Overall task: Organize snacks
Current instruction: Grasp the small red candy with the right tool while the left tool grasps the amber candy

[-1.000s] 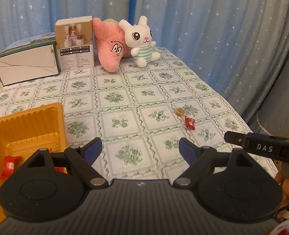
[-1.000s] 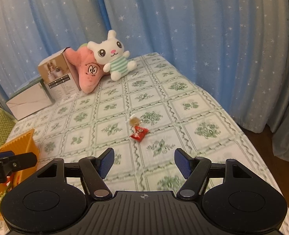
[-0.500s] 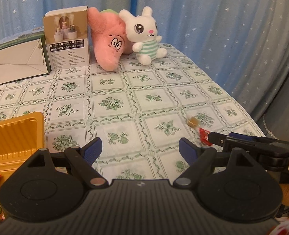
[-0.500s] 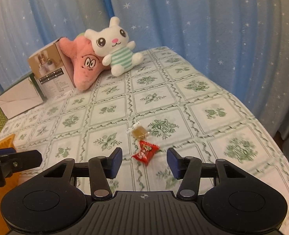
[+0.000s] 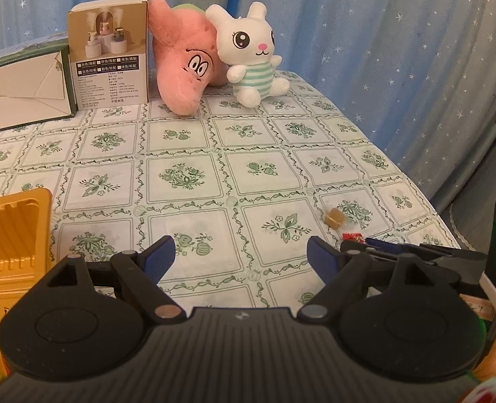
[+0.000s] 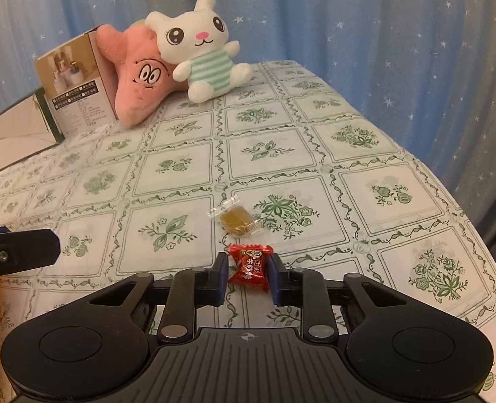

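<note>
In the right wrist view my right gripper point(image 6: 247, 273) has closed in around a red wrapped candy point(image 6: 250, 266) lying on the tablecloth; the blue pads touch its sides. A clear-wrapped brown candy point(image 6: 237, 220) lies just beyond it. In the left wrist view my left gripper point(image 5: 240, 257) is open and empty above the table. A yellow tray point(image 5: 11, 235) sits at its left. The brown candy point(image 5: 334, 216) and a bit of the red candy point(image 5: 352, 236) show at right, by the right gripper point(image 5: 375, 247).
At the back stand a product box point(image 5: 108, 55), a pink star plush point(image 5: 186, 63), a white rabbit plush point(image 5: 253, 57) and a white flat box point(image 5: 19, 97). Blue starred curtains hang behind. The table edge point(image 6: 476, 231) drops off on the right.
My right gripper has moved forward and down onto the red candy and its jaws have narrowed around it. My left gripper has drifted right, so less of the tray shows.
</note>
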`<state>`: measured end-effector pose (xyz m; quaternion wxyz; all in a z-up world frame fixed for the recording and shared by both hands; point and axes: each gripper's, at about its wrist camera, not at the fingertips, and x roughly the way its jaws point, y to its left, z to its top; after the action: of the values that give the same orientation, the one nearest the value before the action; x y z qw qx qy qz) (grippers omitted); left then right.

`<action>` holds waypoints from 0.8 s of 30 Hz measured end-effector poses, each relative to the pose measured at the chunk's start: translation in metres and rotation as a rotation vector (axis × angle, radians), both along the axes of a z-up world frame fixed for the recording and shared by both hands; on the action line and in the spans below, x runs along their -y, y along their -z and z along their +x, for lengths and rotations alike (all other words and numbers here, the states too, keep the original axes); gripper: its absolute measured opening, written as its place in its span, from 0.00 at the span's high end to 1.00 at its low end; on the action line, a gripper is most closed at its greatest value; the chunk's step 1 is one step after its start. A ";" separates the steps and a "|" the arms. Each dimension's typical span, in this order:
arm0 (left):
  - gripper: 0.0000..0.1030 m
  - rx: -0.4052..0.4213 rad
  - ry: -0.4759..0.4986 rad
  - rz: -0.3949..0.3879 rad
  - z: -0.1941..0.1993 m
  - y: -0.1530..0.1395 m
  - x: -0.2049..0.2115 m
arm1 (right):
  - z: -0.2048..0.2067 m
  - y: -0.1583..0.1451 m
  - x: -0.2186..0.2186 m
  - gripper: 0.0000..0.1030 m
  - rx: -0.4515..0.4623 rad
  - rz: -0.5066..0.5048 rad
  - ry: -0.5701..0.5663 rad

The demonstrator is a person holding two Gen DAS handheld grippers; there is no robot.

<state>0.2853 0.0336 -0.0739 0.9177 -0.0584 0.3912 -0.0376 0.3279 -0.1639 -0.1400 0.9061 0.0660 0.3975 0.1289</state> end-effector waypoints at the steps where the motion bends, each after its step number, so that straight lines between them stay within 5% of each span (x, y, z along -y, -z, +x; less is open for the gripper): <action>1: 0.18 0.000 0.003 0.001 0.001 0.000 0.002 | 0.000 0.000 0.002 0.81 -0.004 0.005 0.001; 16: 0.21 0.037 0.136 -0.013 0.033 0.030 0.051 | -0.003 -0.021 0.067 0.81 0.036 0.084 0.193; 24: 0.46 0.002 0.234 -0.084 0.059 0.057 0.074 | 0.000 -0.019 0.079 0.81 0.032 0.087 0.223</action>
<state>0.3438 -0.0405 -0.1308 0.9041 -0.0510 0.3927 -0.1607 0.3280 -0.2427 -0.1205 0.9174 0.1468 0.3671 0.0457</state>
